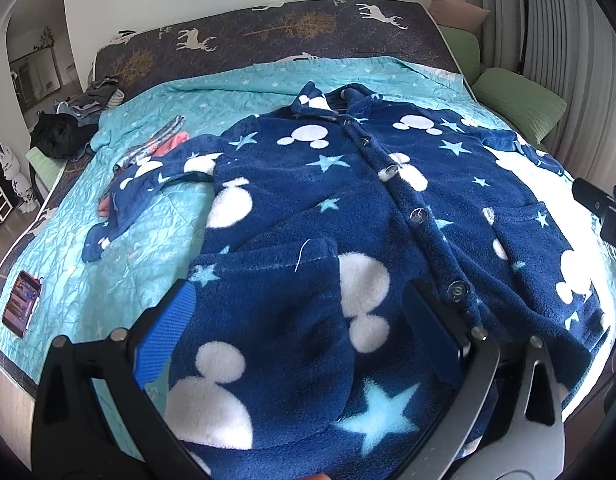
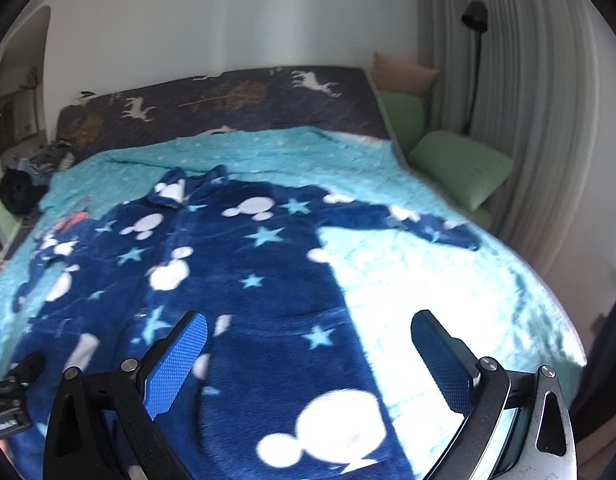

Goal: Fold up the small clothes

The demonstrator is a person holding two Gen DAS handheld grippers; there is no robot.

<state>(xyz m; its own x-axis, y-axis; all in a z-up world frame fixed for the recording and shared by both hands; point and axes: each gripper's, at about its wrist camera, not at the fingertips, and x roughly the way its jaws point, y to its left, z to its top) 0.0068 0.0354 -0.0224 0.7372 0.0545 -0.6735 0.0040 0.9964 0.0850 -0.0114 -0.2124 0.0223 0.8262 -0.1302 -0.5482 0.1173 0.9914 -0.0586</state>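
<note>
Left tongs (image 1: 300,340): spread wide, nothing between them. They hang over the near hem of the fleece top (image 1: 348,216), on my left half of the garment. Right tongs (image 2: 308,364): also wide and empty, over the hem on the other side of the button placket (image 1: 408,200). Whether either one touches the pile, I cannot tell.

The top lies face up on the bed, buttoned, spread on the turquoise quilt (image 1: 156,240), collar (image 1: 332,100) at the far end.

Risks as I judge them:
- Fleece is thick and plush. A shallow bite would likely take only the front layer, and the back would drag behind and bunch.
- A bite too deep could catch the quilt beneath, which is thin and already creased. Lifting it would pull the whole layout askew.
- The left pocket flap (image 1: 268,264) sits proud with a loose white thread. It could snag a pad or fold back on itself.
- The left sleeve (image 1: 148,192) is crumpled and lies partly over a striped cloth (image 1: 160,140). Folding that sleeve in could sweep the cloth along.
- The phone (image 1: 22,304) lies at the bed's near left edge. A tug on the quilt might slide it off.
- The right wrist view is blurred, so my aim on that side is poor.

The right sleeve (image 2: 420,220) lies flat and straight, well clear of the green pillows (image 2: 460,168).
</note>
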